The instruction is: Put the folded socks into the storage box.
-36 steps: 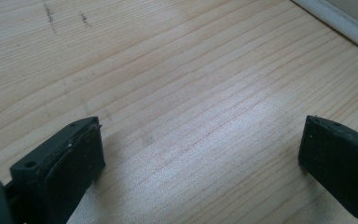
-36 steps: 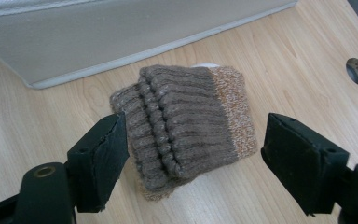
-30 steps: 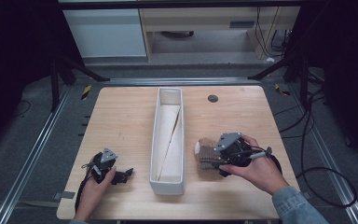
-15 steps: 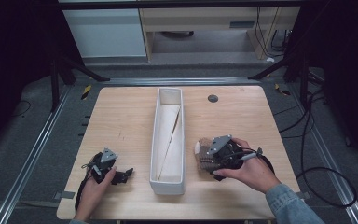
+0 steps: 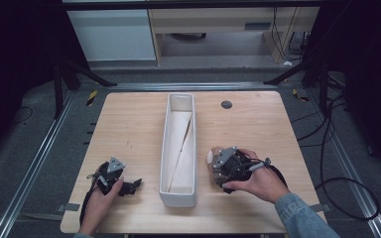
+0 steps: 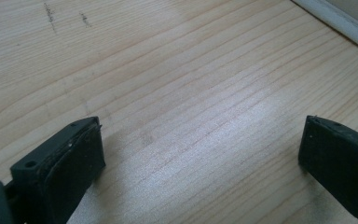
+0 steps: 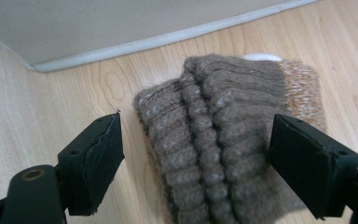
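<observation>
High view: the right gripper (image 5: 217, 163) sits low over the knit sock (image 5: 212, 157), just right of the white tray (image 5: 164, 148); the left gripper (image 5: 129, 186) rests on the counter (image 5: 258, 124). Right gripper view: jaws wide apart, sock between them, ribs running lengthwise away, nothing clamped. Left gripper view: jaws spread wide over bare wood.

tools: 2 (image 5: 129, 186) (image 5: 213, 166) | knitted sock (image 7: 223, 135): 1 | white tray (image 5: 178, 198): 1 | table (image 5: 129, 129): 1
</observation>
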Available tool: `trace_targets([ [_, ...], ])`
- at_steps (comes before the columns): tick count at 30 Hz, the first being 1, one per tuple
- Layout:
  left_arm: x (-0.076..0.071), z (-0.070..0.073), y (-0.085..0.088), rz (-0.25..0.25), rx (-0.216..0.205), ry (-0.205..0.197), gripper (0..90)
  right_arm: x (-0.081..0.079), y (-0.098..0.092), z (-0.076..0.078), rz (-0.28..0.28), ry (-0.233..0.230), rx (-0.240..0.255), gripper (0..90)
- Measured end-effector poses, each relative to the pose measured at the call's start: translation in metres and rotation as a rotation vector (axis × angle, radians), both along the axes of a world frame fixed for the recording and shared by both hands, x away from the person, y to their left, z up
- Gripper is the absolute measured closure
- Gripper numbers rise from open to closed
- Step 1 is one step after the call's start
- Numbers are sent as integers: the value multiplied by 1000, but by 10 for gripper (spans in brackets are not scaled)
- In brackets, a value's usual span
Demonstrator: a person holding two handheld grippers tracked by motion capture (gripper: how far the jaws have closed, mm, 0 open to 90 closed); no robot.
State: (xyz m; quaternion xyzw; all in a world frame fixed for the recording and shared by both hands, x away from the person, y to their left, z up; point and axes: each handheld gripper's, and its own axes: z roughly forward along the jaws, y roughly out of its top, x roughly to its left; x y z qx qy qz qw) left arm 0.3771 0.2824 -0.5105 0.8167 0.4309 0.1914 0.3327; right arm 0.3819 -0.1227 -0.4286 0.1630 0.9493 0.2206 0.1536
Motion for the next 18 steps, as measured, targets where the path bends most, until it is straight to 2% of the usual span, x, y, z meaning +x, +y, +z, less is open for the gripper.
trace_targets([
  [2,0,0,0,0,0,0,0,1,1,-2,4,0,-8,191],
  [3,0,0,0,0,0,0,0,2,2,-6,10,-4,-29,203],
  [8,0,0,0,0,0,0,0,5,-3,-17,7,-4,-2,212],
  [10,0,0,0,0,0,0,0,5,-4,-18,4,-5,-6,212],
  [15,0,0,0,0,0,0,0,7,-5,-23,20,-20,-43,209],
  [16,0,0,0,0,0,0,0,7,-6,-25,31,-32,-69,208],
  [18,0,0,0,0,0,0,0,8,-6,-27,32,-39,-74,209],
])
